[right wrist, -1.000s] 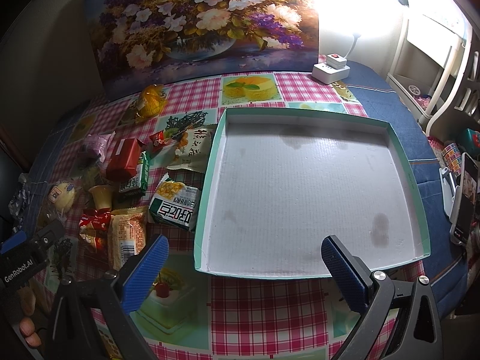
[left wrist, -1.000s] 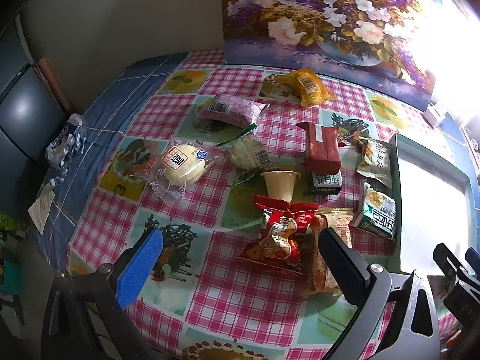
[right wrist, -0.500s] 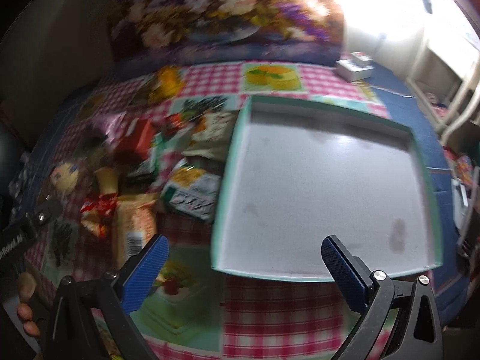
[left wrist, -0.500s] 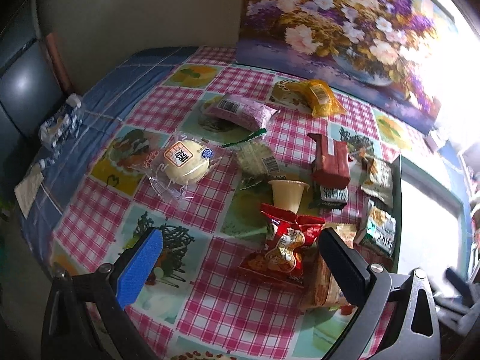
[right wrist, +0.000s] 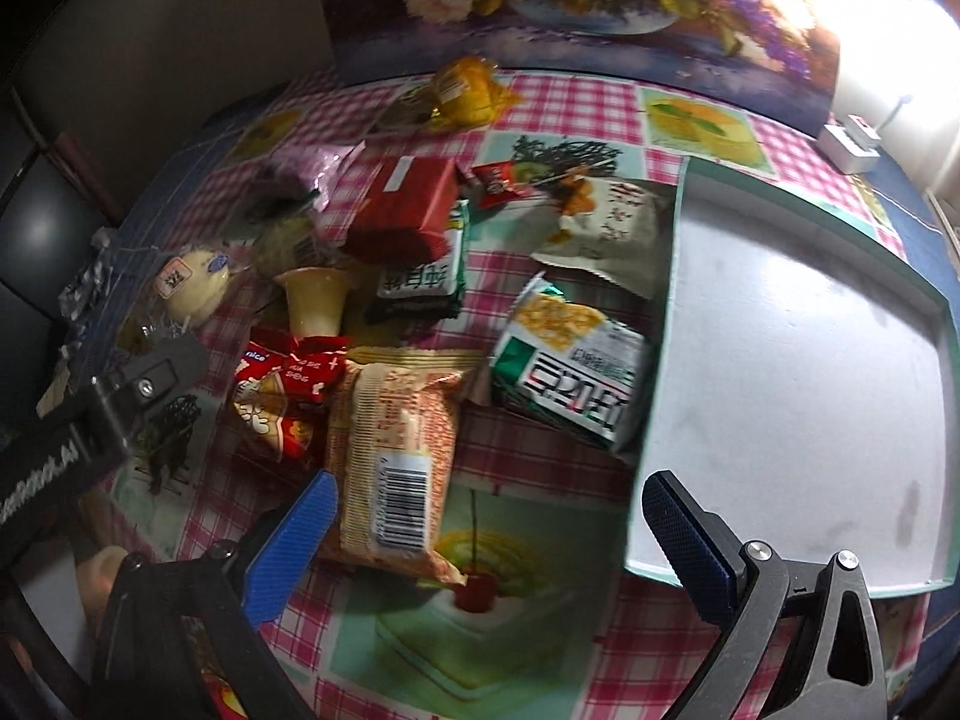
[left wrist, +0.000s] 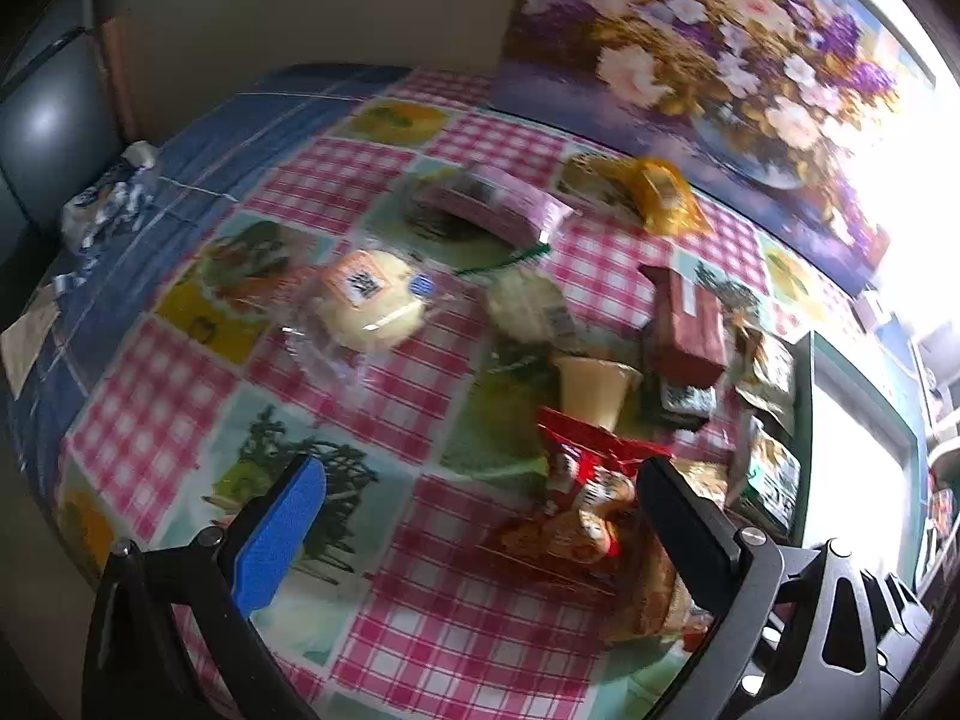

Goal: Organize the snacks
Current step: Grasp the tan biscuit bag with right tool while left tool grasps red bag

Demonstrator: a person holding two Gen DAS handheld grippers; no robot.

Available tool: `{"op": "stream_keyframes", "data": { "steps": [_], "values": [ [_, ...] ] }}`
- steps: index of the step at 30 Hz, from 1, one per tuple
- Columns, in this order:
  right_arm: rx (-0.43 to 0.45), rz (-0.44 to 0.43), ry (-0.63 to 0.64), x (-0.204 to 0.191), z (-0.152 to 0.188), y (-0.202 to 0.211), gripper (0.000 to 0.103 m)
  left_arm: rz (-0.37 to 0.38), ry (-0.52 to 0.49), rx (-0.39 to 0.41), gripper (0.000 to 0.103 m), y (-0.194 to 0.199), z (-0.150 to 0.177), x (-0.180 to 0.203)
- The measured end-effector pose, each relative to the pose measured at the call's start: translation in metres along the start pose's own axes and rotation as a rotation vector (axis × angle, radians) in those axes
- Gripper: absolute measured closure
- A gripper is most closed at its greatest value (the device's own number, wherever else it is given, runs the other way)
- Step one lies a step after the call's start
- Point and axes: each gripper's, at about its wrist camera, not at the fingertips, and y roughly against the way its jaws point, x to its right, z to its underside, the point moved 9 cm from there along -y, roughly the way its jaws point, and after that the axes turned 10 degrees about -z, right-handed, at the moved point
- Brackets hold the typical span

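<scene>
The orange noodle packet [right wrist: 396, 456] lay lengthwise just ahead-left of the right gripper [right wrist: 486, 516], nearer than the left gripper [left wrist: 480, 516]; both sets of jaws stood apart, empty.

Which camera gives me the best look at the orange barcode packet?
Right wrist: the orange barcode packet lies unobstructed between the open right gripper's fingers, barcode readable. Left wrist shows only a blurred part of it behind the left gripper's right finger.
</scene>
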Motion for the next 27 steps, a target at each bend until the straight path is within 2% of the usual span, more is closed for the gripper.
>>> {"op": "stream_keyframes", "data": {
  "steps": [6, 13, 19, 21, 22, 24, 26, 27],
  "values": [
    [-0.016, -0.012, 0.048, -0.013, -0.002, -0.011, 0.000, -0.011, -0.124, -0.014, 0.000, -0.004, 0.007, 0.021],
    [-0.061, -0.024, 0.063, -0.019, 0.000, -0.030, 0.001, 0.023, -0.138, -0.085, 0.000, -0.019, 0.017, 0.029],
    [-0.091, -0.021, 0.060, -0.019, 0.003, -0.041, 0.008, 0.029, -0.162, -0.117, 0.000, -0.028, 0.022, 0.038],
    [-0.090, -0.029, 0.057, -0.018, 0.001, -0.043, 0.016, 0.023, -0.151, -0.125, 0.000, -0.031, 0.022, 0.035],
    [-0.088, -0.030, 0.055, -0.017, 0.000, -0.043, 0.018, 0.021, -0.136, -0.127, 0.002, -0.032, 0.021, 0.033],
    [-0.088, -0.032, 0.048, -0.016, 0.001, -0.043, 0.030, 0.020, -0.120, -0.130, 0.010, -0.033, 0.021, 0.028],
    [-0.098, -0.042, 0.040, -0.015, 0.002, -0.045, 0.037, 0.026, -0.118, -0.141, 0.030, -0.035, 0.022, 0.027],
    [-0.103, -0.046, 0.038, -0.014, 0.003, -0.045, 0.042, 0.033, -0.120, -0.149, 0.032, -0.034, 0.024, 0.026]
  ]
}}
